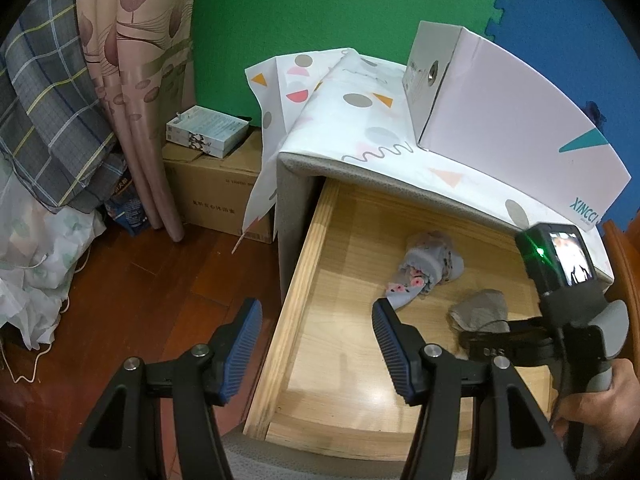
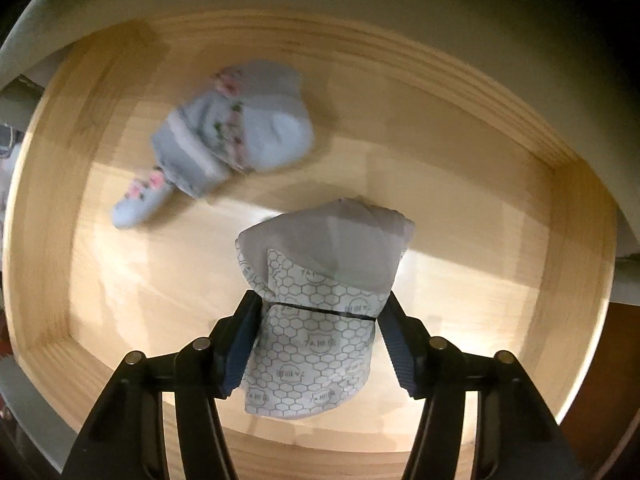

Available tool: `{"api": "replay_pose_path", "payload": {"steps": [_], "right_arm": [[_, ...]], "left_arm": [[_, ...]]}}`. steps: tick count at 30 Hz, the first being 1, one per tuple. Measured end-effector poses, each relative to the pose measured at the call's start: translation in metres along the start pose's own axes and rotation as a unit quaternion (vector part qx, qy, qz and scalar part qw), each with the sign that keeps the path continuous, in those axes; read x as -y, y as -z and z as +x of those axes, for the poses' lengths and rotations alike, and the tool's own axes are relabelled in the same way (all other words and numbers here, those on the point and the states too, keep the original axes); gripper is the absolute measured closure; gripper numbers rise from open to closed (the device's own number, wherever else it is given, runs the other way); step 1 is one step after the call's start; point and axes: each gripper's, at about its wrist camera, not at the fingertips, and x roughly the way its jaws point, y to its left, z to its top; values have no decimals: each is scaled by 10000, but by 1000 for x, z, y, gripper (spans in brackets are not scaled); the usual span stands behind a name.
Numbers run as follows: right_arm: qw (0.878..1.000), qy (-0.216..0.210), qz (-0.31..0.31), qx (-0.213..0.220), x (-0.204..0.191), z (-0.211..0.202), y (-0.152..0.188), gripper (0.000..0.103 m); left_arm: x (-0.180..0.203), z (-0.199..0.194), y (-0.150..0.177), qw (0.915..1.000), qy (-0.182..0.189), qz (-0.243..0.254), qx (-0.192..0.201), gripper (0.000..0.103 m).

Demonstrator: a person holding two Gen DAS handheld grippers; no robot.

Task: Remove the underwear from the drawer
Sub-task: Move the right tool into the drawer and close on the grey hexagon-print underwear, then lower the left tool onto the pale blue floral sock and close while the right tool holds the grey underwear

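In the right wrist view, the right gripper [image 2: 318, 320] pointed down into the open wooden drawer [image 2: 576, 216], its pads clamped on the grey honeycomb-print underwear [image 2: 320, 304] at lower centre. A floral underwear bundle [image 2: 236, 128] lay at upper left, apart from it. The left gripper [image 1: 318, 316] hung over the drawer's left edge, fingers apart, holding nothing

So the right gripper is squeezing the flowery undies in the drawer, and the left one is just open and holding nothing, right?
Not quite. In the right wrist view, the right gripper is squeezing the grey honeycomb-print underwear, not the flowery underwear, which lies untouched further back in the drawer. The left gripper is indeed open and holding nothing.
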Motion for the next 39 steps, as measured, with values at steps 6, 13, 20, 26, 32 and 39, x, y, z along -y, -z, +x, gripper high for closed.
{"api": "replay_pose_path", "payload": {"steps": [6, 13, 20, 26, 32, 39], "right_arm": [[9999, 38, 21, -105, 16, 5, 11, 47], [9993, -15, 132, -355, 8, 20, 9, 52], [9979, -78, 377, -525, 32, 30, 17, 55], [9968, -75, 374, -698, 41, 38, 23, 55], [9939, -257, 424, -983, 41, 44, 21, 55], [9919, -397, 339, -1154, 56, 56, 2, 55]], "left_arm": [[1, 0, 0, 10000, -22, 63, -1, 44], [3, 1, 1, 9999, -41, 110, -38, 44], [8, 2, 3, 9997, -95, 207, -46, 44], [13, 3, 4, 9994, -129, 303, -73, 44], [18, 5, 5, 9987, -183, 445, -143, 44], [30, 12, 7, 9965, -155, 760, -320, 44]]}}
